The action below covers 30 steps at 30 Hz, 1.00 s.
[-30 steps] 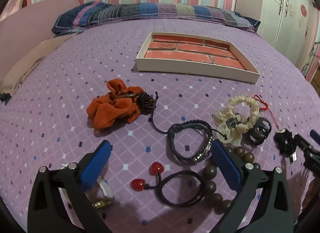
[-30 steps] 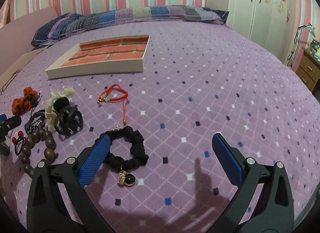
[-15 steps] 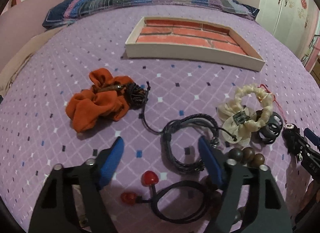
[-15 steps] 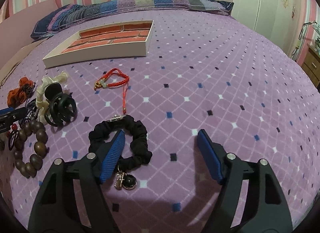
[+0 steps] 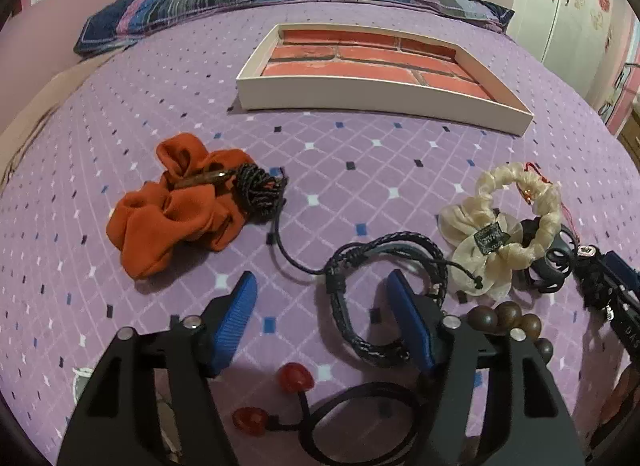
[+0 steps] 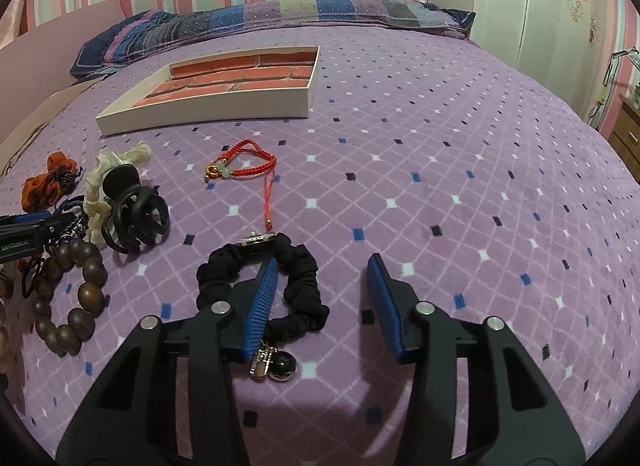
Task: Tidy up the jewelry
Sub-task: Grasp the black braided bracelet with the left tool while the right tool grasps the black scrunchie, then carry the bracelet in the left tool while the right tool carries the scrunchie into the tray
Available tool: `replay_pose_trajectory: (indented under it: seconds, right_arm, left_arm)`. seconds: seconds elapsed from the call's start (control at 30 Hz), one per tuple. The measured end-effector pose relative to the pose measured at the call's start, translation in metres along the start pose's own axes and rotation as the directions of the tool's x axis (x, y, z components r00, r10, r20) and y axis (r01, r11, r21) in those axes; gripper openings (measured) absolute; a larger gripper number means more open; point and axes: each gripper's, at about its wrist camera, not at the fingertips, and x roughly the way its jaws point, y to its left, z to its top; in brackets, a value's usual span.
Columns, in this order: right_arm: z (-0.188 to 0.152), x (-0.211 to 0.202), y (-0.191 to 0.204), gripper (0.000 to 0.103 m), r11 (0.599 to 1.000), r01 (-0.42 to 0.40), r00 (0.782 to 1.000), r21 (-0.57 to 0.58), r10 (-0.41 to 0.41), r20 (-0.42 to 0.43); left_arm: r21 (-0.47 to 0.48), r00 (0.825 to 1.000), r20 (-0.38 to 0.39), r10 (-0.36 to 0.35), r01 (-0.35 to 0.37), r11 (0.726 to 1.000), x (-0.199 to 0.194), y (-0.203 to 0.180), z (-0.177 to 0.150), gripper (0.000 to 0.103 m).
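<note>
So both sets of jaws have just been closing in, each around a different piece. The left gripper (image 5: 322, 306) has dropped lower and slid forward compared to a second ago, so the black braided leather bracelet (image 5: 384, 290) now sits with its near side between the jaws. They're half-narrowed, and I can't see either pad pressing on the cord yet. The right gripper (image 6: 324, 302) barely moved, but its jaws narrowed a lot: the left blue pad now sits inside the loop of the black scrunchie (image 6: 260, 286), with the right-hand side of the band between the pads. Not pinched yet as far as I can tell.

My read: this is a double pick-up about to happen, and nothing has been sorted so far, since the white tray (image 5: 376, 99) with the brick-print bottom is empty.

Where stuff is, relative to that tray: everything lies on the purple bed (image 6: 440, 145) on the near side of it. The bracelet is a multi-strand thing with a loose dark cord running off toward the orange scrunchie (image 5: 176, 209). The black scrunchie is ruffled fabric with a gold tag and round black charm (image 6: 276, 362) dangling at its near edge. The red string bracelet (image 6: 244, 165) lies between it and the tray.
</note>
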Motion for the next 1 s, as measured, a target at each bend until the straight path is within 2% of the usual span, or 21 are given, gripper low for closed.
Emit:
replay_pose_trajectory:
  seconds: [0.1,0.17,0.27,0.4,0.67,0.9,1.0]
  right_arm:
    - [0.000,0.000,0.002,0.040,1.000,-0.001,1.000,0.001,0.001,0.003]
    - [0.000,0.001,0.003,0.037,1.000,-0.002,1.000,-0.003,0.002,0.007]
    - [-0.001,0.000,0.008,0.029,1.000,-0.004,1.000,-0.021,0.004,0.013]
    - [-0.001,0.001,0.012,0.020,0.999,-0.008,1.000,-0.038,0.009,0.018]
    - [-0.002,0.001,0.015,0.016,0.999,-0.011,1.000,-0.050,0.013,0.027]
    - [0.000,-0.003,0.014,0.013,0.999,-0.020,0.999,-0.046,0.021,0.027]
    - [0.004,-0.006,0.011,0.012,0.999,-0.033,0.999,-0.033,0.033,0.030]
  left_arm:
    - [0.021,1.000,0.006,0.002,-0.002,1.000,-0.001,-0.003,0.000,0.054]
    - [0.035,1.000,0.011,0.003,-0.003,0.999,-0.003,-0.007,-0.002,0.038]
    - [0.052,1.000,0.016,0.002,-0.003,0.999,-0.005,-0.011,-0.003,0.027]
    - [0.060,1.000,0.026,-0.001,0.000,0.998,-0.005,-0.013,-0.005,0.023]
    - [0.022,0.999,0.029,-0.017,0.017,1.000,-0.007,-0.005,-0.005,0.010]
    - [0.012,0.999,0.028,-0.017,0.016,1.000,-0.012,-0.003,-0.007,0.010]
    - [-0.004,0.998,0.050,-0.025,0.026,1.000,-0.023,0.000,-0.005,0.009]
